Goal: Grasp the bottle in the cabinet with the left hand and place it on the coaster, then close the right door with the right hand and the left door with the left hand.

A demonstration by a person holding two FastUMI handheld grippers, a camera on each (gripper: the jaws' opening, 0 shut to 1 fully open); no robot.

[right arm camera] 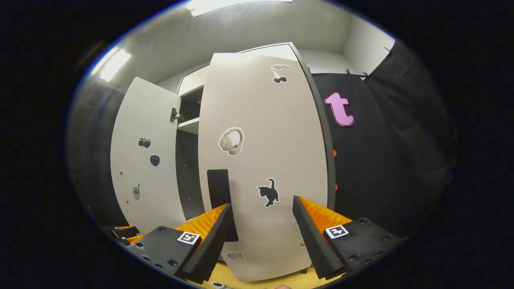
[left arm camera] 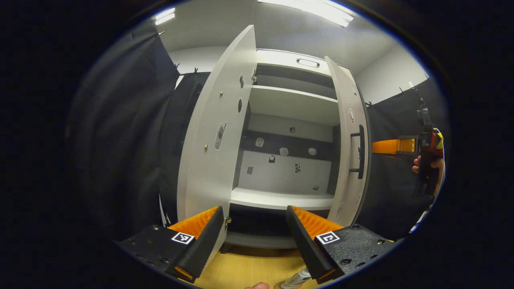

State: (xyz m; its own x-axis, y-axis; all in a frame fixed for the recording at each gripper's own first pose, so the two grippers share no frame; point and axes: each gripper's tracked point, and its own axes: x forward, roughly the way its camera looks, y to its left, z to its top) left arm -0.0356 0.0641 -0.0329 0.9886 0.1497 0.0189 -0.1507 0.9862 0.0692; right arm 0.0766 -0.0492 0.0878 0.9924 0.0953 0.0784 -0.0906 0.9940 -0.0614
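The white cabinet [left arm camera: 281,108] stands with both doors swung out and its shelves bare. In the left gripper view my left gripper [left arm camera: 254,211] is open in front of the lowest shelf, holding nothing. A pale bottle [left arm camera: 296,279] pokes in at the bottom edge on the wooden tabletop [left arm camera: 249,265], under my right finger. The right door [left arm camera: 348,160] with its black handle [left arm camera: 360,151] is edge-on there. In the right gripper view my right gripper [right arm camera: 262,203] is open, close to the outer face of the right door [right arm camera: 265,144], beside the handle [right arm camera: 219,188]. The left door [right arm camera: 144,160] hangs open behind.
A hand holds the right gripper [left arm camera: 426,140] off to the right of the cabinet, past the right door. The left gripper [right arm camera: 125,233] shows low at the left, below the left door. Black cloth walls close in on both sides. A round cap-like thing [right arm camera: 219,285] sits at the bottom edge.
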